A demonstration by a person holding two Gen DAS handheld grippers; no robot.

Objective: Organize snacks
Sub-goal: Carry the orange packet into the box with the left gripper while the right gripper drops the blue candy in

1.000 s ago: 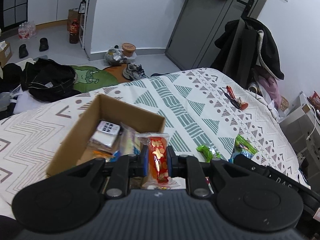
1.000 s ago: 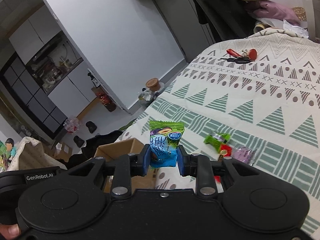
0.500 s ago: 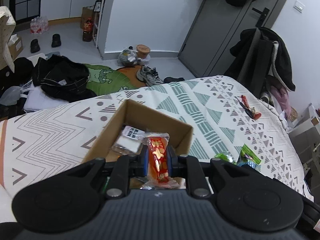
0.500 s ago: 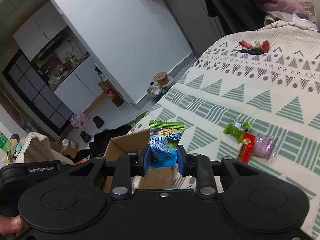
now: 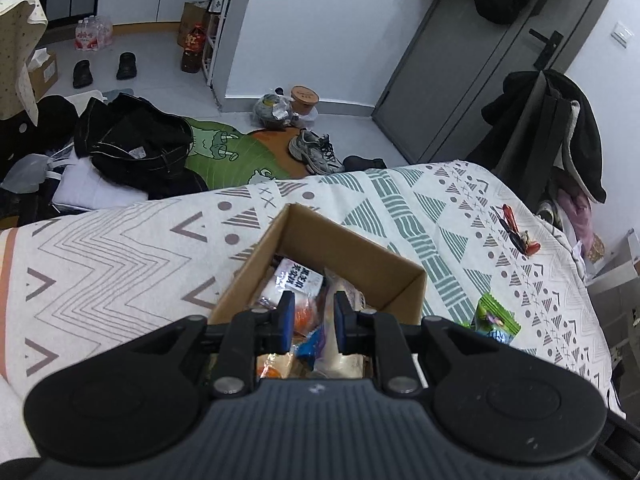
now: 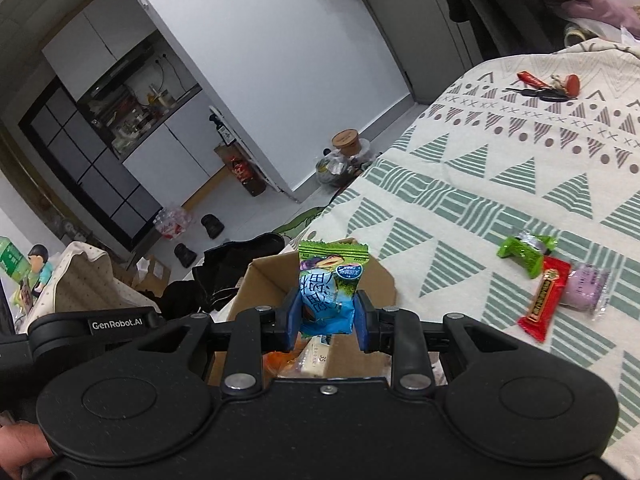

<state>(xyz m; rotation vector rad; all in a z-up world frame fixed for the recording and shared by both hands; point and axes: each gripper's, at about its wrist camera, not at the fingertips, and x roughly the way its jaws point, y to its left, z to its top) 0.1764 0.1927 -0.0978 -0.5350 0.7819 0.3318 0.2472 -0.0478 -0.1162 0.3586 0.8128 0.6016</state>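
A brown cardboard box (image 5: 352, 242) stands on the patterned bedspread and holds several snack packets. My left gripper (image 5: 315, 320) hovers over its near side. Its pads stand close together, and between them I see only the packets lying in the box. The red-and-gold snack does not show between them. My right gripper (image 6: 326, 320) is shut on a blue and green snack packet (image 6: 328, 288), held upright above the box (image 6: 264, 280). The same packet (image 5: 496, 318) appears in the left wrist view, just right of the box.
A green candy (image 6: 524, 252), a red bar (image 6: 544, 306) and a pale purple packet (image 6: 586, 290) lie on the bedspread (image 6: 500, 184) to the right. Keys (image 6: 540, 88) lie at the far side. Clothes and shoes cover the floor beyond the bed edge.
Both grippers have moved over the box. The red-and-gold snack that sat between the left pads is gone from them. The right gripper still holds its blue-green packet.
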